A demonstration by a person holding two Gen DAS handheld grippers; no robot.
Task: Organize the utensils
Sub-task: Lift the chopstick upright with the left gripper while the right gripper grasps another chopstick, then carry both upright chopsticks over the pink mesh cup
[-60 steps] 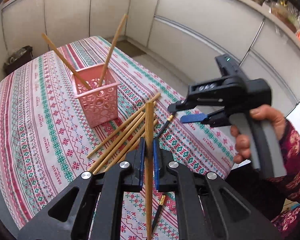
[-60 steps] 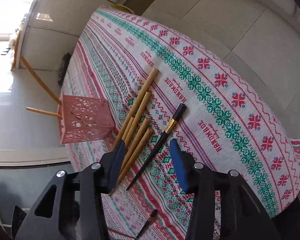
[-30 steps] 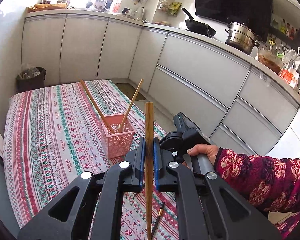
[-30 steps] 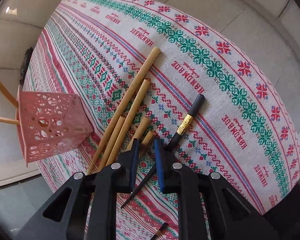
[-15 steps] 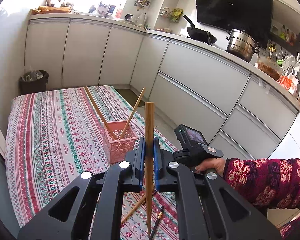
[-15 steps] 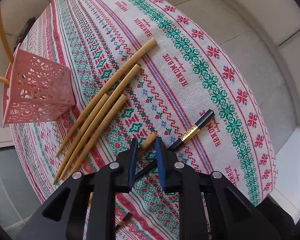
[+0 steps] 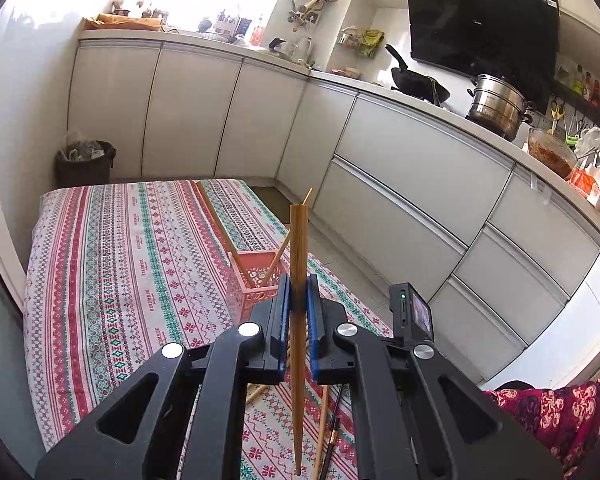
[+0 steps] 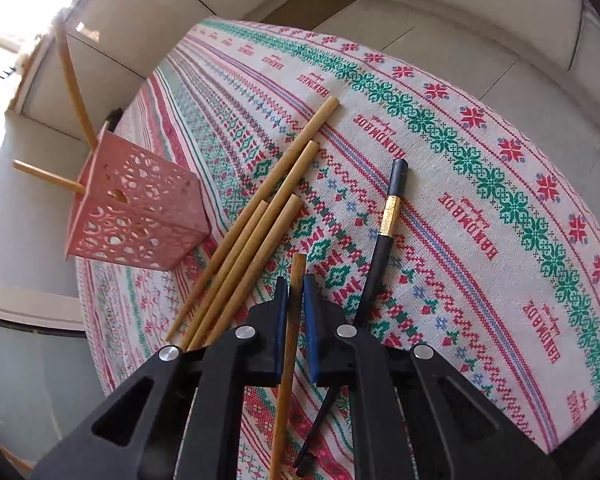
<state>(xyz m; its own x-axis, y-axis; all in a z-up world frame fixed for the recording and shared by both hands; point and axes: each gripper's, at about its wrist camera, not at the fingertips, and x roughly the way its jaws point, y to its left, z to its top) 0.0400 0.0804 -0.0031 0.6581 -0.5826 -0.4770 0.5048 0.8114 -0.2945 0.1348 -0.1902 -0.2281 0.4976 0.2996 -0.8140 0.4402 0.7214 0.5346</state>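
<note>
A bamboo chopstick clamped in each gripper

My left gripper (image 7: 298, 300) pinches one bamboo chopstick (image 7: 299, 280) upright, the pink basket (image 7: 252, 280) just beyond it. My right gripper (image 8: 296, 296) has just closed on another bamboo stick (image 8: 290, 340); four loose chopsticks (image 8: 260, 216) lie left of it on the bench (image 8: 480, 200), a black chopstick (image 8: 384, 232) right.

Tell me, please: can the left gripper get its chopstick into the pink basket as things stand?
Probably yes. The left gripper is shut on a bamboo chopstick, and the pink basket stands just ahead with its top open. Only two chopsticks lean inside, so room remains.
</note>
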